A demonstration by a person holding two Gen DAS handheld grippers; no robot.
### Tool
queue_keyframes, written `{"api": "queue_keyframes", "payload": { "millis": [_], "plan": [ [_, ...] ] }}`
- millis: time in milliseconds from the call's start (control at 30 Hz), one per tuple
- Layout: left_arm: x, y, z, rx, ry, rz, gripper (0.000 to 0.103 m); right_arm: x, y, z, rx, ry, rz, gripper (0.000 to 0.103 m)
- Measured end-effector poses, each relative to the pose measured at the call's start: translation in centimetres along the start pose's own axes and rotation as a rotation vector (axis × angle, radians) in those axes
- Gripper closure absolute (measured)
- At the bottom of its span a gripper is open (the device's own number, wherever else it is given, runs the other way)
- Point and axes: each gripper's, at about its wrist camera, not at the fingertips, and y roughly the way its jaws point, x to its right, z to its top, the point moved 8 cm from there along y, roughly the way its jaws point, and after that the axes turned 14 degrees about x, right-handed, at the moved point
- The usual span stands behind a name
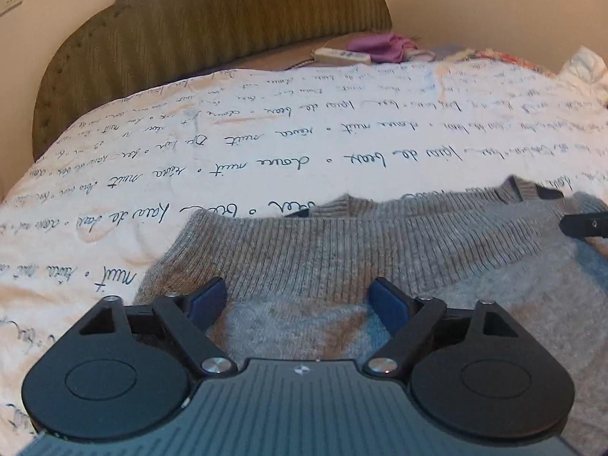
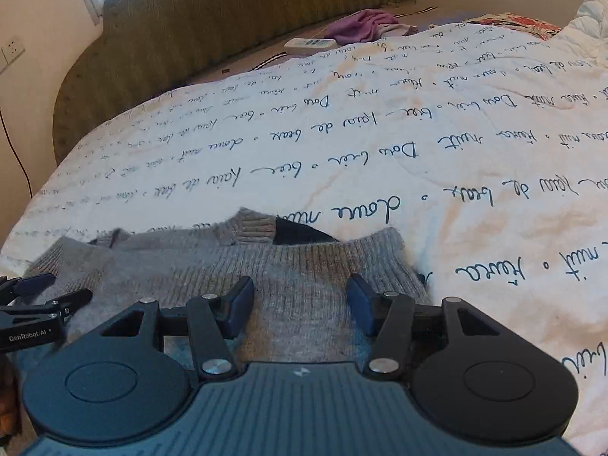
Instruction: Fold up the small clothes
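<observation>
A small grey knitted sweater [image 1: 342, 250] with a ribbed band lies on the white bedspread with handwriting print [image 1: 266, 144]. My left gripper [image 1: 298, 300] is open, its blue pads just above the sweater's left part, holding nothing. The right gripper's fingers [image 1: 581, 224] show at the right edge of the left wrist view. In the right wrist view the sweater [image 2: 266, 266] lies with a dark patch at its far edge. My right gripper [image 2: 300, 304] is open over the sweater's right part, empty. The left gripper [image 2: 38, 304] shows at the left edge.
An olive padded headboard [image 1: 209, 22] stands behind the bed. A white remote [image 1: 342, 55] and a purple cloth [image 1: 380, 45] lie near it. Crumpled bedding [image 2: 589, 19] is at the far right. A wall socket [image 2: 13, 51] and a cable are at the left.
</observation>
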Motion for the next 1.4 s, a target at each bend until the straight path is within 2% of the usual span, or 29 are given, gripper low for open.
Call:
{"api": "queue_keyframes", "payload": {
  "millis": [100,167,367,433,500,533,567,633,733,767,867,967,1067,1167,1300,1400],
  "plan": [
    [-1.1,0.7,-0.6,0.000,-0.035,-0.011,0.007,0.8,0.1,-0.1,0.021,0.029,0.026,0.048],
    [-1.4,1.3,-0.7,-0.001,-0.057,-0.021,0.002,0.9,0.3,-0.1,0.043,-0.020,0.033,0.048],
    [-1.5,1.2,-0.6,0.004,-0.060,-0.028,0.002,0.1,0.3,0.0,0.077,-0.085,0.016,0.047],
    [-1.4,1.2,-0.5,0.006,-0.059,-0.025,0.002,-0.1,-0.7,0.6,0.095,-0.092,-0.028,0.047],
    [-1.2,1.3,-0.5,0.008,-0.057,-0.023,0.002,-0.6,-2.6,1.5,0.161,-0.092,-0.080,0.045],
    [-1.3,1.2,-0.5,0.008,-0.057,-0.022,0.002,-1.3,-3.7,1.9,0.192,-0.091,-0.058,0.043],
    [-1.3,1.2,-0.5,0.008,-0.056,-0.021,0.002,-2.0,-4.5,1.9,0.204,-0.089,-0.025,0.035],
    [-1.2,1.2,-0.5,0.008,-0.055,-0.020,0.002,-3.2,-4.9,1.3,0.184,-0.128,0.010,0.025],
    [-1.2,1.2,-0.5,0.009,-0.057,-0.022,0.002,-3.4,-3.2,-1.0,0.124,-0.259,-0.040,0.025],
    [-1.2,1.1,-0.5,0.010,-0.057,-0.021,0.002,-2.8,-2.4,-1.9,0.100,-0.252,-0.050,0.017],
    [-1.6,0.5,-0.3,0.028,-0.073,-0.013,0.003,-1.1,-2.2,-1.9,0.128,-0.114,0.013,0.016],
    [-2.9,-2.0,0.3,0.063,-0.114,-0.005,0.007,-1.1,-2.3,-2.1,0.131,-0.116,0.025,0.016],
    [-5.7,-5.5,0.7,0.111,-0.192,-0.002,0.006,-1.3,-2.4,-2.2,0.136,-0.128,0.018,0.016],
    [-9.1,-8.6,0.1,0.106,-0.347,-0.019,0.006,-1.3,-2.4,-2.2,0.139,-0.129,0.017,0.016],
    [-11.6,-11.3,-2.0,0.039,-0.578,-0.153,0.006,-1.2,-2.4,-2.2,0.142,-0.112,0.028,0.016],
    [-12.5,-11.2,-4.4,-0.055,-0.780,-0.259,0.006,-1.1,-2.5,-2.2,0.146,-0.103,0.032,0.016]
  ]
}}
